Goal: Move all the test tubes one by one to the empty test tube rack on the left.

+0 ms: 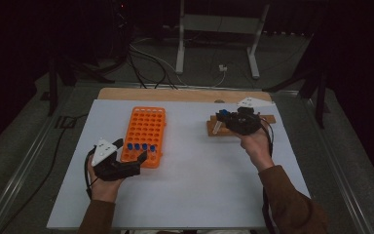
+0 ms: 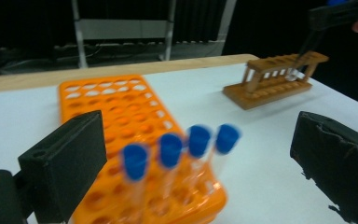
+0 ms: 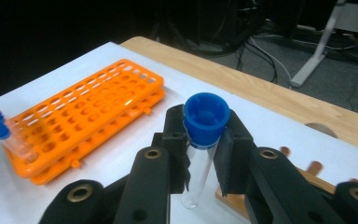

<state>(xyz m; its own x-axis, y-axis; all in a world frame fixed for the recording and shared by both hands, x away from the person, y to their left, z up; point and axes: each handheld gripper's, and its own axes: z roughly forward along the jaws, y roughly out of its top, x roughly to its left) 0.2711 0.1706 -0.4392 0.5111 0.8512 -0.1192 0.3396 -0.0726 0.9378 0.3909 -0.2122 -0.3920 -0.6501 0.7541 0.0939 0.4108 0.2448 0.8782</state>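
A: Nearest first: what is the left gripper (image 1: pixel 129 157) doing?

B: Its jaws stand spread with nothing between them, at the near end of the orange rack (image 1: pixel 144 135), hand low at about seven o'clock on the table (image 1: pixel 199 195). Four blue-capped tubes (image 2: pixel 179 149) stand in a row just ahead of it.

A: And the tube in play?

B: The right gripper (image 3: pixel 204 154) pinches a clear tube (image 3: pixel 199 172) just under its blue cap (image 3: pixel 207 116), long axis near upright, slightly tilted, open air below its tip.

A: Where does it go?

B: My guess is the orange rack, which lies well apart at nine o'clock from the right gripper. The wooden rack (image 1: pixel 213 127) sits just beneath that hand, at two o'clock on the table.
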